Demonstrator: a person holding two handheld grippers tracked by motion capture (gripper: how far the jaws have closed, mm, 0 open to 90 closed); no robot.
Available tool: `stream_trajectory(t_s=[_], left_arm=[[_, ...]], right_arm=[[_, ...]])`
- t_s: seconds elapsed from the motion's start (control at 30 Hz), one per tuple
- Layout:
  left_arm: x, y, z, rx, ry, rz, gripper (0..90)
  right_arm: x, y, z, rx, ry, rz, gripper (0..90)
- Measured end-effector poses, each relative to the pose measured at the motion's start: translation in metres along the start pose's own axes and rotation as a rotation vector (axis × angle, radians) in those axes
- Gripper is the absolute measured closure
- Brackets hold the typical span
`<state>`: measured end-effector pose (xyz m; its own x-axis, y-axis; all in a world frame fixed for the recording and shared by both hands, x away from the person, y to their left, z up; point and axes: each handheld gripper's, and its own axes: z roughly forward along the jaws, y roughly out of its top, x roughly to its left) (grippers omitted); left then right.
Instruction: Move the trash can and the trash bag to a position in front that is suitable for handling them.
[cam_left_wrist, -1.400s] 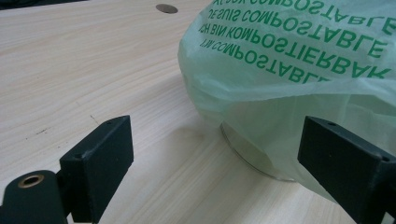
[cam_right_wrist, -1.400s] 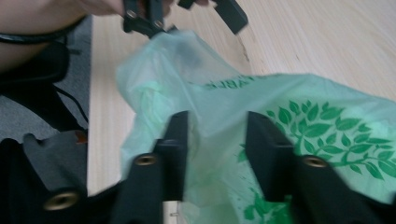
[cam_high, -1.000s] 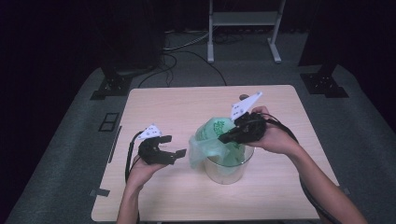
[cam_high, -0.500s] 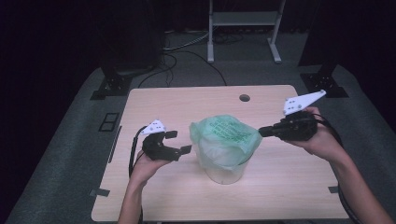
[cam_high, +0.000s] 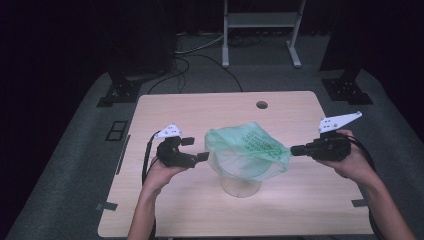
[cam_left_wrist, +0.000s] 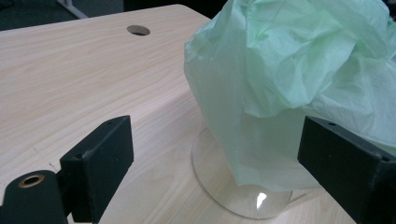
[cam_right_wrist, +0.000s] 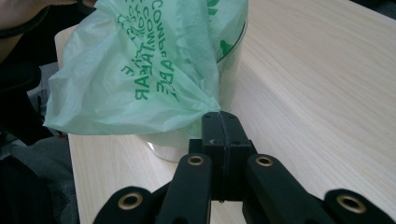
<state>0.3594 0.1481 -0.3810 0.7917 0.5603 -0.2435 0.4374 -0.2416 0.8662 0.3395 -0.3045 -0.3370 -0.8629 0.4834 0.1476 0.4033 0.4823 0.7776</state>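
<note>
A thin green plastic bag (cam_high: 247, 145) drapes over a clear plastic container (cam_high: 241, 184) in the middle of the wooden table (cam_high: 200, 110). My right gripper (cam_high: 296, 149) is shut on the bag's right edge and holds it stretched to the right; its view shows the bag (cam_right_wrist: 154, 70) pinched between the closed jaws, with the container (cam_right_wrist: 229, 79) behind. My left gripper (cam_high: 196, 148) stands open just left of the bag, not touching it. Between its wide-apart jaws lie the bag (cam_left_wrist: 299, 79) and the container's base (cam_left_wrist: 243, 200).
A round cable hole (cam_high: 261, 105) lies at the table's far middle. Dark stands and cables sit on the floor behind the table. Bare tabletop lies at the far side and near the front edge.
My right gripper has pulled away from above the container out to the right, drawing the bag's edge with it. The left gripper has stayed open beside the bag.
</note>
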Motion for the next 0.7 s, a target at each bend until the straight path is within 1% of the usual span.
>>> stream_trajectory(t_s=[0.07, 0.13, 0.23, 0.3, 0.33, 0.37, 0.4, 0.47, 0.5, 0.6, 0.63, 0.7], left_arm=[[0.001, 0.001, 0.001, 0.005, -0.007, 0.007, 10.5], [0.002, 0.002, 0.001, 0.005, -0.011, 0.004, 12.1], [0.006, 0.003, 0.003, 0.014, -0.032, 0.011, 13.9], [0.008, 0.004, 0.005, 0.021, -0.048, 0.008, 14.0], [0.009, 0.005, 0.005, 0.023, -0.058, 0.018, 15.9], [0.009, 0.005, 0.006, 0.023, -0.068, 0.02, 20.2], [0.009, 0.006, 0.007, 0.023, -0.079, 0.018, 20.4], [0.01, 0.006, 0.008, 0.027, -0.082, 0.022, 21.8], [0.011, 0.008, 0.009, 0.027, -0.11, 0.027, 22.6], [0.013, 0.01, 0.012, 0.033, -0.136, 0.031, 25.3], [0.014, 0.01, 0.013, 0.038, -0.145, 0.024, 25.7], [0.015, 0.011, 0.013, 0.027, -0.177, 0.031, 36.2]], right_arm=[[0.001, -0.001, 0.003, 0.008, 0.002, -0.003, 90.0], [0.002, -0.001, 0.006, 0.024, -0.001, -0.012, 90.0], [0.003, -0.001, 0.007, 0.033, -0.002, -0.016, 90.0], [0.003, -0.001, 0.007, 0.037, -0.002, -0.016, 90.0], [0.003, -0.001, 0.007, 0.038, -0.004, -0.016, 90.0], [0.003, -0.001, 0.007, 0.04, -0.005, -0.016, 90.0], [0.003, -0.001, 0.007, 0.04, -0.005, -0.018, 90.0], [0.003, -0.001, 0.008, 0.042, -0.006, -0.019, 90.0], [0.003, -0.002, 0.008, 0.041, -0.006, -0.017, 90.0], [0.001, -0.002, 0.008, 0.048, -0.01, -0.015, 90.0], [0.001, -0.003, 0.008, 0.048, -0.01, -0.012, 90.0], [0.001, -0.003, 0.009, 0.049, -0.01, -0.011, 90.0]])
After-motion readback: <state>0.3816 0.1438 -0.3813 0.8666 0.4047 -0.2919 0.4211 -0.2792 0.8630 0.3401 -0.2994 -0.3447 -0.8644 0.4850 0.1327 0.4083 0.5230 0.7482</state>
